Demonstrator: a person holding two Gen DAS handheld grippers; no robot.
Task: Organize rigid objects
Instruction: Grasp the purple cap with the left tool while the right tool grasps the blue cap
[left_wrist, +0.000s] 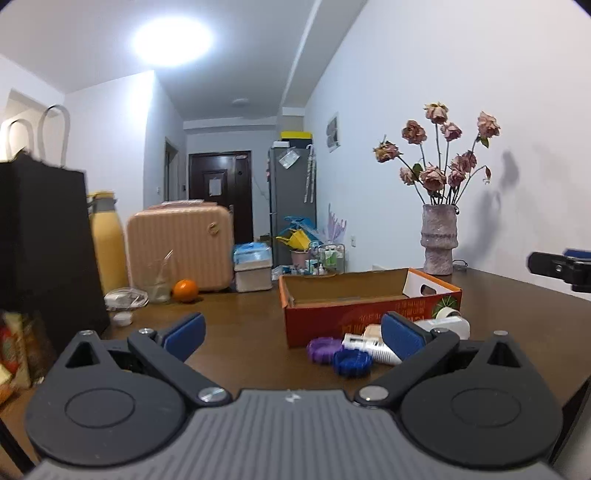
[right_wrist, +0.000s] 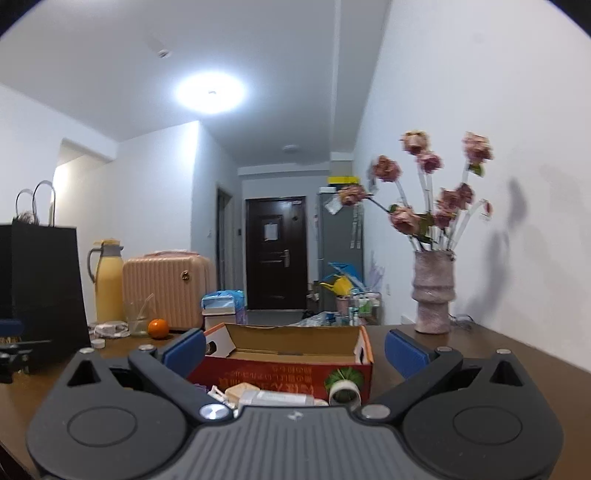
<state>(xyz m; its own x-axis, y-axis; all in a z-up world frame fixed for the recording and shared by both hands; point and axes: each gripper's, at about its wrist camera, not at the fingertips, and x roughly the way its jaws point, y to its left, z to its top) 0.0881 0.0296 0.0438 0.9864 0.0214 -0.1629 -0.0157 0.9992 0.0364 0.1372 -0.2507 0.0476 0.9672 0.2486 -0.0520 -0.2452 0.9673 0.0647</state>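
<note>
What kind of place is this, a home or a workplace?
Most likely a home, a small flat: a dark wooden table with a vase of dried roses, a pink suitcase, and an entrance door down the hallway.

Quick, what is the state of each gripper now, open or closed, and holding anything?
Left gripper: open, holding nothing; the small parts lie beyond its fingers.
Right gripper: open, holding nothing, facing the cardboard box.
</note>
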